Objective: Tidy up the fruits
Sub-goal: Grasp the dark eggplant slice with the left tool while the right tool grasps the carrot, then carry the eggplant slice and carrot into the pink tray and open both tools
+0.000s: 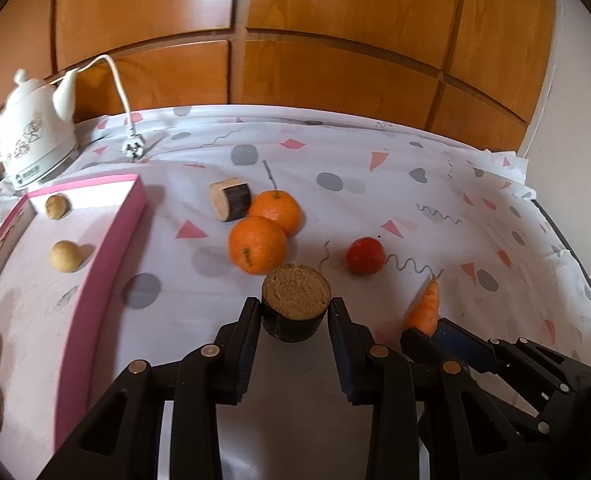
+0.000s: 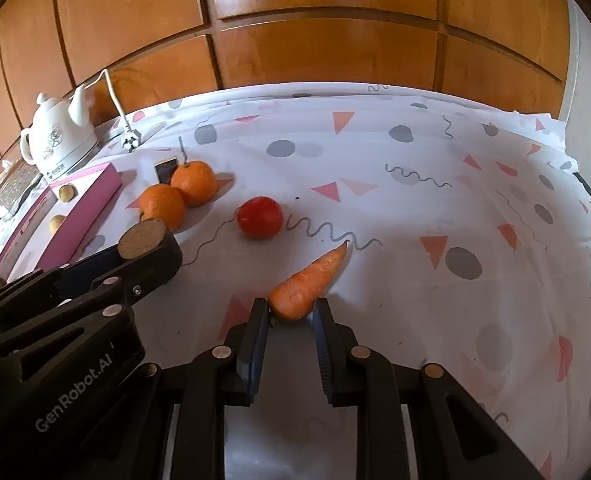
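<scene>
My left gripper (image 1: 295,312) tilts steeply down and forward, jaws clamped on a dark stub (image 1: 295,308) with a rough tan cut face, which sits right at the fingertips. My right gripper (image 2: 291,312) has the same downward tilt, jaws squeezed on the thick end of a carrot (image 2: 309,280), its tip pointing away past the fingertips. Both grippers sit side by side, the left one's black linkage just beside the right, fingers roughly parallel.

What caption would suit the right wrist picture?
Right gripper shut on a carrot; left gripper holds a dark round chunk beside two oranges.
</scene>
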